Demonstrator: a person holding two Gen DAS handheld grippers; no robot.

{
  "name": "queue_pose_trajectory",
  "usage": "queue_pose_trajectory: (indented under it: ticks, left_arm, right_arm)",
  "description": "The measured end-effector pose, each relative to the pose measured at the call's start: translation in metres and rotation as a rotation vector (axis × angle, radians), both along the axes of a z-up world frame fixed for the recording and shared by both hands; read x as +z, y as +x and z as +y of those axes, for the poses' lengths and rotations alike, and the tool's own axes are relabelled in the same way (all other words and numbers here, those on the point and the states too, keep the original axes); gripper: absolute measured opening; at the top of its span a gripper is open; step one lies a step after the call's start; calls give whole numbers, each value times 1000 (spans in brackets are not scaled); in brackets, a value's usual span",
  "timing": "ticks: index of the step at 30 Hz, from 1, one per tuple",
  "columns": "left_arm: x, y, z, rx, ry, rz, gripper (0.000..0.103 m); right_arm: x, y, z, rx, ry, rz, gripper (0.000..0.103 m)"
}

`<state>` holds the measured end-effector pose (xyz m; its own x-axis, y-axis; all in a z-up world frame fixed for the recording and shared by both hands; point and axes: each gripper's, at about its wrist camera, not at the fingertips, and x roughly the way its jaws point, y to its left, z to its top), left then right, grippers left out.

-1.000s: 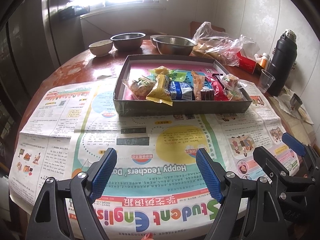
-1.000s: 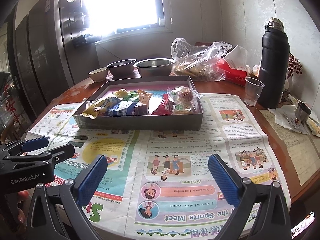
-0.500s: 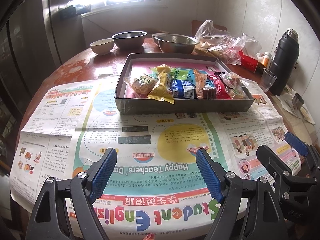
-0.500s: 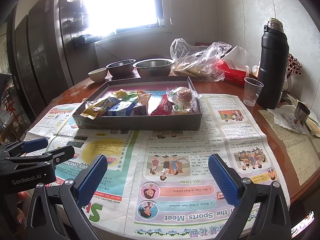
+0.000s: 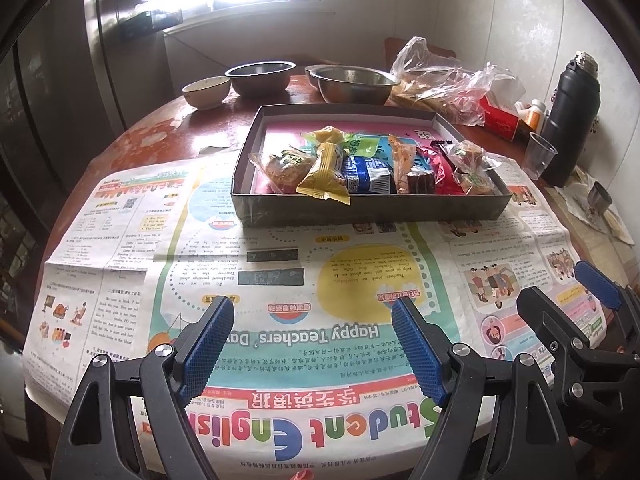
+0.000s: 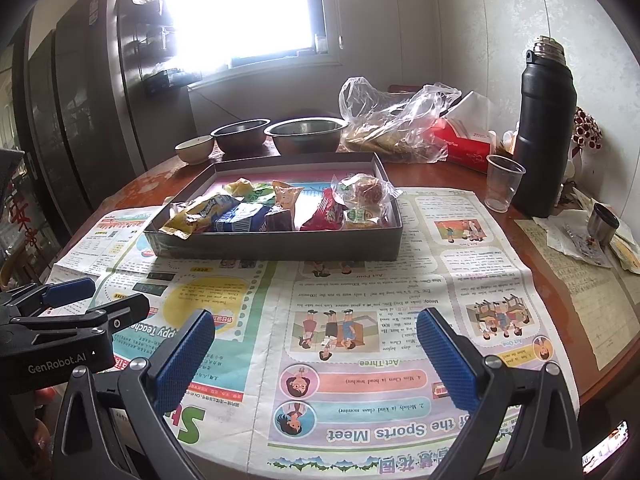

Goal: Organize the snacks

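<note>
The left gripper (image 5: 312, 320) hangs above the near part of the newspaper (image 5: 280, 264) with its blue-padded jaws spread wide and nothing between them; the right gripper (image 6: 316, 332) hangs just beside it, likewise spread wide and empty. Both are well apart from the snacks, which lie in a shallow dark cardboard box (image 5: 372, 210) that rests on the far part of the newspaper. Inside it, along the near wall, sit a clear-wrapped pastry (image 5: 282, 166), a yellow packet (image 5: 326, 172) whose end overhangs the near wall, a blue packet (image 5: 368, 170), an orange packet (image 5: 402, 160), a small dark brown piece (image 5: 420, 182), a red packet (image 5: 440, 168) and a clear bag of round cakes (image 5: 470, 164) at the right end. Behind the box stand a small ceramic bowl (image 5: 206, 92), two steel bowls (image 5: 262, 78) and a crumpled clear plastic bag (image 5: 444, 80). To the right, a clear plastic cup (image 6: 502, 182) stands just beside a tall black thermos (image 6: 544, 136), with a red tissue box (image 6: 466, 146) behind them, all on the round red-brown table (image 5: 160, 136).
</note>
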<state>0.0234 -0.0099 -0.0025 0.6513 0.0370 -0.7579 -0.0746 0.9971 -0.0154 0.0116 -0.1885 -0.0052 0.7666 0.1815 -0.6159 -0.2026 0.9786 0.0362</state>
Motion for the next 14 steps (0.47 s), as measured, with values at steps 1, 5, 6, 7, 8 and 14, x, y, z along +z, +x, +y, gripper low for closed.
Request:
queue_pose_trajectory:
  ticks: [1, 5, 6, 7, 8, 14]
  left_arm:
    - [0, 0, 0, -1, 0, 1, 82]
    - [0, 0, -1, -4, 3, 1, 82]
    - [0, -1, -1, -5, 1, 0, 82]
    - [-1, 0, -1, -7, -1, 2, 82]
    - [-1, 0, -1, -7, -1, 6, 82]
    - [-3, 6, 9, 1, -9, 11, 82]
  right_arm:
    - [0, 0, 0, 0, 0, 0, 102]
    - [0, 0, -1, 0, 0, -2, 102]
    - [0, 0, 0, -1, 0, 0, 102]
    - [0, 0, 0, 0, 0, 0, 102]
    - [0, 0, -1, 1, 0, 1, 102]
    - [0, 1, -5, -13, 8, 7, 102]
